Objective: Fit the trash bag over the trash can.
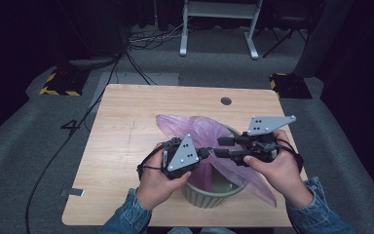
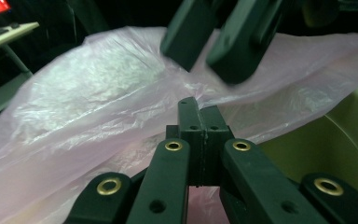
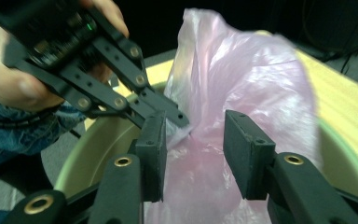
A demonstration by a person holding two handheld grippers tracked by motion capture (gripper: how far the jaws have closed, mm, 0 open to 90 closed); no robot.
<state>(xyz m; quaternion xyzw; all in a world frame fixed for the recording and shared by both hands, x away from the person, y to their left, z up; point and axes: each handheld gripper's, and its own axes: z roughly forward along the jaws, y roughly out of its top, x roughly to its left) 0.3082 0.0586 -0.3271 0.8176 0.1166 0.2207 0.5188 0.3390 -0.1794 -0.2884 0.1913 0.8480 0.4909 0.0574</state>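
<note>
A thin pink plastic bag [image 1: 190, 127] lies bunched over a pale green round bin [image 1: 209, 197] at the table's near edge. My left gripper [image 1: 208, 152] reaches in from the left, shut on a fold of the bag. In the left gripper view its jaws [image 2: 199, 109] are pressed together with the film [image 2: 98, 93] caught at their tip. My right gripper [image 1: 221, 147] comes from the right, level and open. In the right gripper view [image 3: 193, 140] its pads stand apart, with the bag [image 3: 242, 74] in the gap and untouched. The left gripper's tip [image 3: 179, 121] sits just beyond the right gripper's left pad.
The bin [image 3: 93, 135] stands on a light wooden table [image 1: 126, 141] with a small round hole [image 1: 226, 101] near its far edge. Cables [image 1: 78, 122] run over the grey floor at the left. A white frame's legs [image 1: 184, 39] stand beyond the table.
</note>
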